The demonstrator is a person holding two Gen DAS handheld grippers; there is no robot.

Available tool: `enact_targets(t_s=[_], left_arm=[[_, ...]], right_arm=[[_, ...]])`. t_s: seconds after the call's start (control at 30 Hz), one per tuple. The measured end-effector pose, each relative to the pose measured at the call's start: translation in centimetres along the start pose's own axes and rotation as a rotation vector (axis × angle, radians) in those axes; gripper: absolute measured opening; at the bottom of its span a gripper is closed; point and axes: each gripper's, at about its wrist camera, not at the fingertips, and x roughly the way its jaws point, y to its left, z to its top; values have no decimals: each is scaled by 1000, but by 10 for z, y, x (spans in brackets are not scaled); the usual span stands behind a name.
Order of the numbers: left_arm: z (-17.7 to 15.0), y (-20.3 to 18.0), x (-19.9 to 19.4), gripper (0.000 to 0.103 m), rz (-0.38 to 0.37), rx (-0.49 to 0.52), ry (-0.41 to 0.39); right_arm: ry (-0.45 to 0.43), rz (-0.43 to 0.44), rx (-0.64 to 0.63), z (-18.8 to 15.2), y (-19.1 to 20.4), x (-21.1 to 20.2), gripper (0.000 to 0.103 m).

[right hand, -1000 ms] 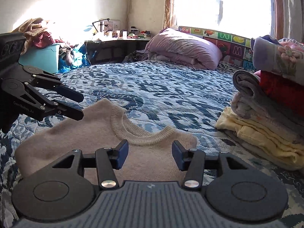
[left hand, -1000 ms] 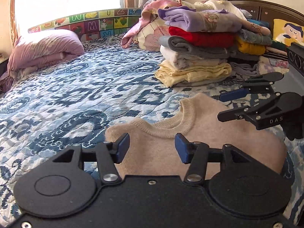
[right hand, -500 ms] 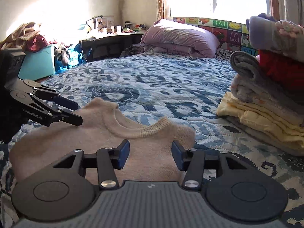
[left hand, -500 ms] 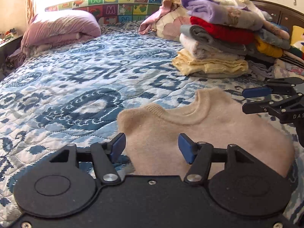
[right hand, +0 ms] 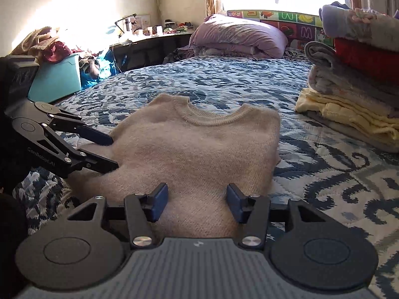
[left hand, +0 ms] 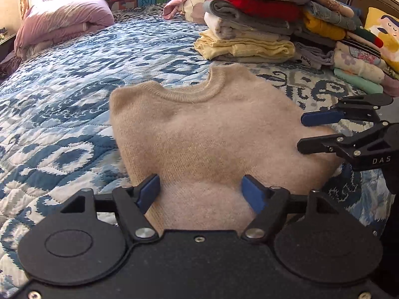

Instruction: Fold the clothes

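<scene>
Tongs, left (left hand: 200, 194): spread, jaws just widened, nothing pinched, poised over the near hem of the sweater. Tongs, right (right hand: 195, 200): spread, nothing pinched, likewise over that hem.

We list the rest by size:
- bed (left hand: 74, 79), blue-and-white patterned quilt;
- purple folded duvet (right hand: 239, 37) at the bed's far edge;
- stack of folded clothes (left hand: 251, 22) toward the bed's far right corner;
- beige sweater (left hand: 212, 129), folded, collar pointing away from us, lying flat on the quilt near the bed's front edge, just before the stack.
</scene>
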Motion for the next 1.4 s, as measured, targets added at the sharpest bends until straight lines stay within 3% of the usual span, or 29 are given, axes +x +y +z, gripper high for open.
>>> enact_targets(t_s=[0.03, 0.13, 0.27, 0.43, 0.5, 0.57, 0.6, 0.67, 0.77, 1.07, 1.4], left_arm=[[-1, 6, -8, 75, -2, -58, -24], [-5, 31, -20, 79, 3, -270, -61], [-14, 67, -6, 80, -23, -548, -10], [-30, 75, 22, 79, -153, -698, 1], [-34, 77, 29, 75, -175, -739, -40], [-38, 82, 34, 58, -210, -811, -66], [-39, 83, 36, 55, -227, -835, -69], [-39, 79, 35, 43, -256, -854, -73], [-40, 74, 26, 36, -300, -893, -83], [-34, 17, -14, 34, -451, -886, -118], [41, -60, -7, 34, -619, -752, -136]], right_arm=[[-24, -3, 21, 1, 0, -8, 55], [-91, -34, 242, -3, -25, -24, 81], [-60, 4, 522, -16, -67, -7, 81], [-9, 94, 661, -32, -73, 31, 79], [-15, 92, 647, -34, -69, 42, 78], [-35, 92, 656, -35, -68, 49, 75], [-41, 96, 679, -35, -69, 52, 71], [-53, 108, 721, -35, -70, 54, 53], [-67, 141, 766, -37, -69, 49, 42], [-178, 212, 812, -45, -69, -39, 38], [-367, 151, 832, -49, -103, -145, 38]])
